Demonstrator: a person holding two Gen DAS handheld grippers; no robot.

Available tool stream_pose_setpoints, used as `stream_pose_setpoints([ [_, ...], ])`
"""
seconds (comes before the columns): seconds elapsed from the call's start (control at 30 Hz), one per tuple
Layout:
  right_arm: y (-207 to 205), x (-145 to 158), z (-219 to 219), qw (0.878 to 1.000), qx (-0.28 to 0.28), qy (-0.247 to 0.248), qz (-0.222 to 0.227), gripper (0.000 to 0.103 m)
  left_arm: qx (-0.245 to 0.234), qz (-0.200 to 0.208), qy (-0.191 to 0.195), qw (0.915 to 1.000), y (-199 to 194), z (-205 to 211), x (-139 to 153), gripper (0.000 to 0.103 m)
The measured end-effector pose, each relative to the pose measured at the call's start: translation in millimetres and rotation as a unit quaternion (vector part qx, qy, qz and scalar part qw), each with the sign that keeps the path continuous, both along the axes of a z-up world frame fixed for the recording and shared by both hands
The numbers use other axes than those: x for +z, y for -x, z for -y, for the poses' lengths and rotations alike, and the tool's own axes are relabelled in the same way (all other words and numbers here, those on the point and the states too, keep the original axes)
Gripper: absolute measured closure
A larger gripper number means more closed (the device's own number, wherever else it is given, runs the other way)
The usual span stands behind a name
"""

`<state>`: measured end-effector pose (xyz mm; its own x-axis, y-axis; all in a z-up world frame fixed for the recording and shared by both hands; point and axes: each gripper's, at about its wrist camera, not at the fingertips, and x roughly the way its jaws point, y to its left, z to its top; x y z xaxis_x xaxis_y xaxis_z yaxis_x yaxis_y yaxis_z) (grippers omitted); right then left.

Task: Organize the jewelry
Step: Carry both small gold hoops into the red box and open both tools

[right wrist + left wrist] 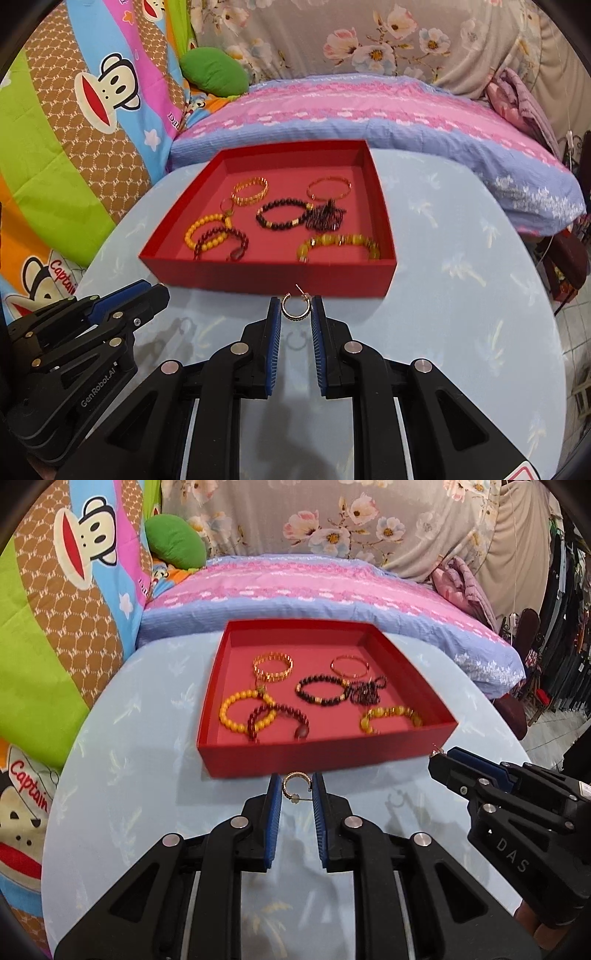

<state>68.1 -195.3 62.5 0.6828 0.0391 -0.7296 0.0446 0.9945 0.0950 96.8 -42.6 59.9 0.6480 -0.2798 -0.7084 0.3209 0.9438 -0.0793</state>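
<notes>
My left gripper (297, 786) is shut on a small gold hoop earring (293, 782), held above the table just in front of the red tray (295, 755). My right gripper (296, 308) is shut on a second gold hoop earring (294, 305), also just in front of the tray (258, 277). The tray holds several bracelets: gold bangles (272, 666), dark bead bracelets (320, 690), yellow bead bracelets (243, 710). The right gripper shows at the right of the left wrist view (439, 755); the left gripper shows at the lower left of the right wrist view (153, 290).
The tray sits on a round table with a light blue cloth (129, 812). Behind it lies a pink and blue quilt (295, 587). Cartoon-print bedding (66, 590) rises on the left. A green cushion (175, 542) lies at the back left.
</notes>
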Motion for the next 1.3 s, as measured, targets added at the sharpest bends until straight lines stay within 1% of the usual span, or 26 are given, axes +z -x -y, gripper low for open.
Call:
stream_pose_setpoints([
  [0.07, -8.9, 6.7, 2.4, 1.0, 0.001, 0.005, 0.007, 0.088, -0.001, 0.009, 0.003, 1.0, -6.5, 2.4, 7.5, 0.087],
  [0.23, -35.7, 21.4, 12.9, 1.0, 0.001, -0.007, 0.018, 0.088, -0.001, 0.031, 0.004, 0.9995, -32.1, 9.3, 25.8, 0.087],
  [0.43, -77.6, 33.2, 20.3, 1.0, 0.006, -0.013, 0.023, 0.088, -0.005, 0.032, 0.015, 0.9994, -70.9, 17.4, 34.2, 0.087],
  [0.63, -120.3, 32.2, 23.3, 1.0, 0.01, -0.01, 0.016, 0.088, 0.003, 0.018, 0.009, 0.9998, -112.1, 30.1, 24.7, 0.087],
  [0.8, -148.0, 18.7, 23.0, 1.0, 0.009, -0.007, 0.002, 0.088, 0.004, 0.004, 0.002, 1.0, -138.0, 36.5, 11.6, 0.087],
  [1.0, -167.4, 4.0, 23.5, 1.0, 0.006, -0.015, -0.013, 0.088, 0.007, -0.014, 0.001, 0.9999, -159.7, 38.1, 0.1, 0.087],
  [1.3, -177.5, -6.6, 20.8, 1.0, 0.003, -0.011, -0.024, 0.087, 0.005, -0.025, -0.005, 0.9997, -172.6, 41.8, -8.2, 0.087],
])
